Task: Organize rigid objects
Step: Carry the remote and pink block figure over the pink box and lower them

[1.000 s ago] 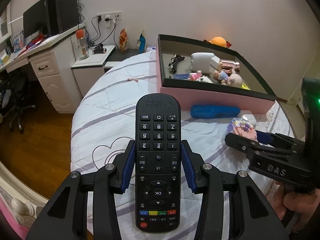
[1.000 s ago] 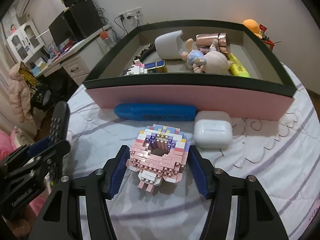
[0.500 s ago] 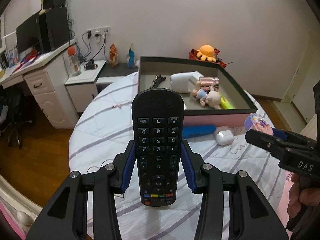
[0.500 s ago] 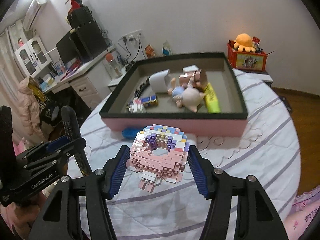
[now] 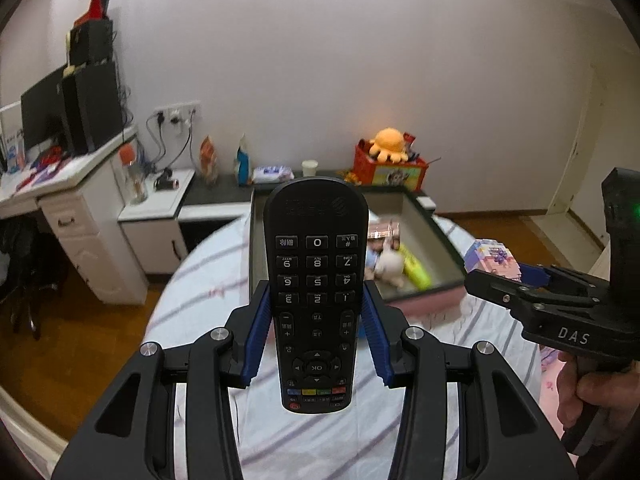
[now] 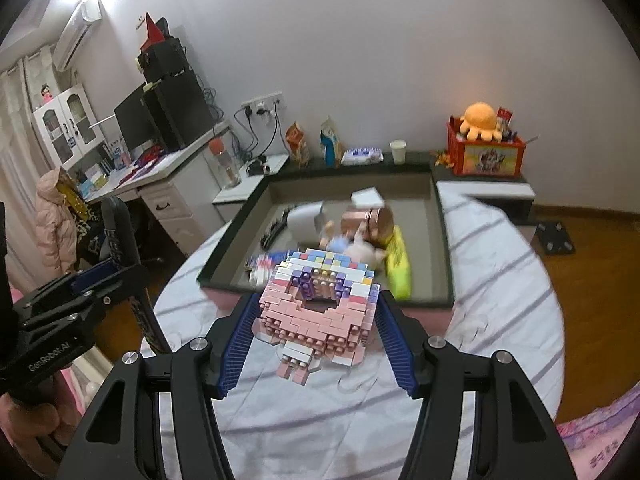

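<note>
- Bed (image 6: 500,264): striped cover carrying the open box (image 6: 443,240), the evident collection point, already holding toys and a yellow item.
- Left gripper (image 5: 316,334): fingers narrowly parted, clamped on the remote control's (image 5: 316,280) edges, held above the bed.
- Right gripper (image 6: 318,338): fingers about half open, apparently pressing the brick figure's (image 6: 320,304) sides, near the box's front wall.

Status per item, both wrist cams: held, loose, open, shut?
Remote: held upright in left gripper, off the bed.
Brick model: held in right gripper, lifted.
Box: open, no lid, toys inside.
Yellow toy: lying in box.
Copper cup: on its side in box.
</note>
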A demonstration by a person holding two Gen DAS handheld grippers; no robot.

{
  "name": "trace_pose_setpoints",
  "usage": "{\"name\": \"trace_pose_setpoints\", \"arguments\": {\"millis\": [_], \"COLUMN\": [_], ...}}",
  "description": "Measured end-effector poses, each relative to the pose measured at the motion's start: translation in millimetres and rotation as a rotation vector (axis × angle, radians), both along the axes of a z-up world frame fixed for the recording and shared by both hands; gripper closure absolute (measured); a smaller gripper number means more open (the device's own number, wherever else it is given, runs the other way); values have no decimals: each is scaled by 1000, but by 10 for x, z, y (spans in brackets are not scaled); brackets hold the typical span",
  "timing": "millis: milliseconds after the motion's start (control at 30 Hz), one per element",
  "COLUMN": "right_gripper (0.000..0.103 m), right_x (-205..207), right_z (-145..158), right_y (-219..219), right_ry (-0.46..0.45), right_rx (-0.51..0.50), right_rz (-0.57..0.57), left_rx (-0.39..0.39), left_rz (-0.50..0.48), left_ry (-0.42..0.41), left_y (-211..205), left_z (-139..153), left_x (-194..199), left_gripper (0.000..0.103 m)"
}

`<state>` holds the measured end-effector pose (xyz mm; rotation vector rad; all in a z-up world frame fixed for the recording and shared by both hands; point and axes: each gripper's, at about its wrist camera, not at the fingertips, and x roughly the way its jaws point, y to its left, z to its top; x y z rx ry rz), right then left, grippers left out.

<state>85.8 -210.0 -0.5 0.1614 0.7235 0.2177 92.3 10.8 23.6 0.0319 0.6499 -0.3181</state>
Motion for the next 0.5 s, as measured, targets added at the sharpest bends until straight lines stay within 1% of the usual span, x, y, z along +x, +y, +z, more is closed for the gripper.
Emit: {"name": "trace_pose_setpoints", "arguments": {"millis": [133, 233, 333, 400, 500], "right_gripper": [42, 42, 42, 42, 42], "right_x": [231, 475, 765, 980, 1198], "right_z": [117, 104, -12, -145, -339], "right_y": [-20, -14, -1, -4, -27], "right_ry": [-15, 0, 40, 79, 129], "right_rx": [-19, -41, -61, -70, -72], "right_rz": [-1, 1, -1, -3, -5], "left_rx": [-10, -4, 5, 9, 9], "left_rz": [-21, -29, -29, -25, -18], "left_ry": [-6, 23, 56, 92, 124], "left_y": [-104, -213, -285, -346, -401], "left_z": [102, 47, -76, -213, -375], "left_x": [254, 599, 882, 1105, 1335], "left_gripper": [59, 59, 59, 59, 59]}}
